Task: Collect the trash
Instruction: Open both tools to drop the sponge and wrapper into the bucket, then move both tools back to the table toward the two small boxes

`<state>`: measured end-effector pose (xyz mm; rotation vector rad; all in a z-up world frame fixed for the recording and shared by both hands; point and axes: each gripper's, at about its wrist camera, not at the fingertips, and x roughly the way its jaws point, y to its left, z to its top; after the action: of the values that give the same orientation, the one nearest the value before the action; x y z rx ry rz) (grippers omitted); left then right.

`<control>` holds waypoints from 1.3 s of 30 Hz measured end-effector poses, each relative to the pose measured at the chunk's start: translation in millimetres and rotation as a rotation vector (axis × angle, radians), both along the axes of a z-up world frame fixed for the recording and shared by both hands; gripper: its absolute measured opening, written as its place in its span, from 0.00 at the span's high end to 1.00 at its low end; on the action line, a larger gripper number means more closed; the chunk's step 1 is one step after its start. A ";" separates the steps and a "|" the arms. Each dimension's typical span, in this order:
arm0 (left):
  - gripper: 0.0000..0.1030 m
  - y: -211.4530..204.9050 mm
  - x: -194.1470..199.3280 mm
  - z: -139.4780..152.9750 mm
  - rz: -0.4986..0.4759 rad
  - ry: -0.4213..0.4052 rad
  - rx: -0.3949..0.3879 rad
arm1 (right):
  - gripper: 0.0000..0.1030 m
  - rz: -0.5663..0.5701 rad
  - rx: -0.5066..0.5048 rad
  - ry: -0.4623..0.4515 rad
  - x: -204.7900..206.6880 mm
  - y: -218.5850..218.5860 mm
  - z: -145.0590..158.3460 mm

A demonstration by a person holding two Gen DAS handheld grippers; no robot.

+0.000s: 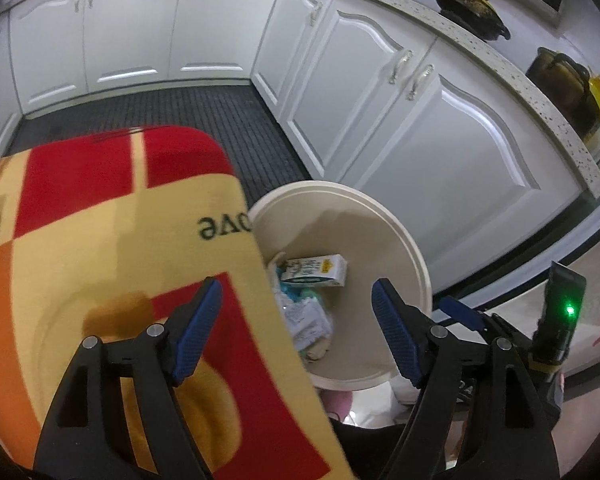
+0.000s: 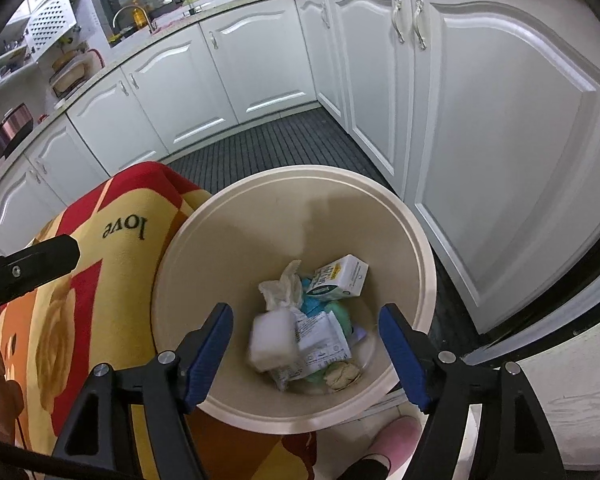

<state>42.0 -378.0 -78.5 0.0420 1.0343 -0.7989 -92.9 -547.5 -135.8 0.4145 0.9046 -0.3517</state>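
A round cream trash bin [image 1: 320, 186] [image 2: 300, 172] stands on the floor beside a table's edge. Inside lie a small milk carton [image 1: 316, 270] [image 2: 342, 276], a crumpled tissue [image 2: 280, 284], printed wrappers [image 2: 324, 340] and a blurred white block [image 2: 274, 340]. My right gripper [image 2: 306, 312] hangs open right above the bin, and the white block sits below, apart from both pads. My left gripper [image 1: 296, 292] is open over the table's edge and the bin's rim, with nothing between its fingers. The table edge hides the left part of the bin in the left wrist view.
A red, yellow and orange cloth [image 1: 100, 240] [image 2: 80, 300] printed "love" covers the table left of the bin. White cabinets [image 1: 420, 120] [image 2: 500, 120] line the back and right, with a dark ribbed mat [image 2: 280, 140] before them. A pink slipper [image 2: 396, 440] is near the bin.
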 end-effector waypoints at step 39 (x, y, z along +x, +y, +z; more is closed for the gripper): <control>0.25 333.8 152.0 1.2 0.591 -0.026 0.171 | 0.21 0.466 0.085 -0.053 116.0 196.1 31.1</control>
<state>194.0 -44.1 -77.3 -0.1037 1.0149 -0.1726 23.1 -351.4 -104.7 0.2782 0.9364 0.1244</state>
